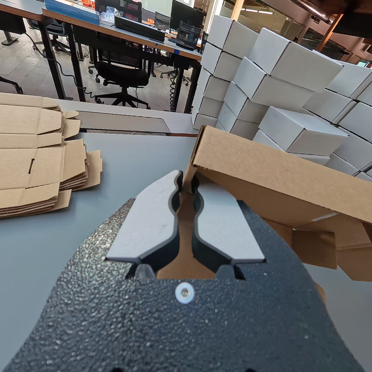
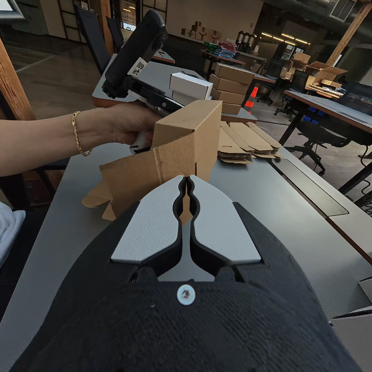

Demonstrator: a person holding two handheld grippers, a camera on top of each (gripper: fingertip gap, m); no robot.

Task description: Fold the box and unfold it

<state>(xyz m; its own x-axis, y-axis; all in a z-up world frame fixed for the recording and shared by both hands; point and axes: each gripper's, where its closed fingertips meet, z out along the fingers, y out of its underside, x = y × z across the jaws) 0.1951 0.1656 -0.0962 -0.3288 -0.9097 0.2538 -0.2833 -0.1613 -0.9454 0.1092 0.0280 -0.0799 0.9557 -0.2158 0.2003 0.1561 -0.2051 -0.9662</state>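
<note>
Left wrist view showed the left gripper with its fingers nearly together, pinching a thin cardboard wall at the near corner of the brown box. That box sat half-formed on the grey worktop, its long panel raised and running off toward 3 o'clock, with loose flaps lying low at about 4 o'clock. A stack of flat brown blanks lay at 9 o'clock, and a wall of finished white boxes rose at 1 o'clock.

From the right wrist view, the right gripper had its fingers closed tip to tip just in front of the box; whether a cardboard edge was caught between them I could not tell. A hand held the left gripper at 11 o'clock, behind the box.

By my judgement the folding was roughly midway: one end and the side walls stood upright, but the near flaps hung open at 8 o'clock, so closing remained, and the whole unfolding after it
</note>
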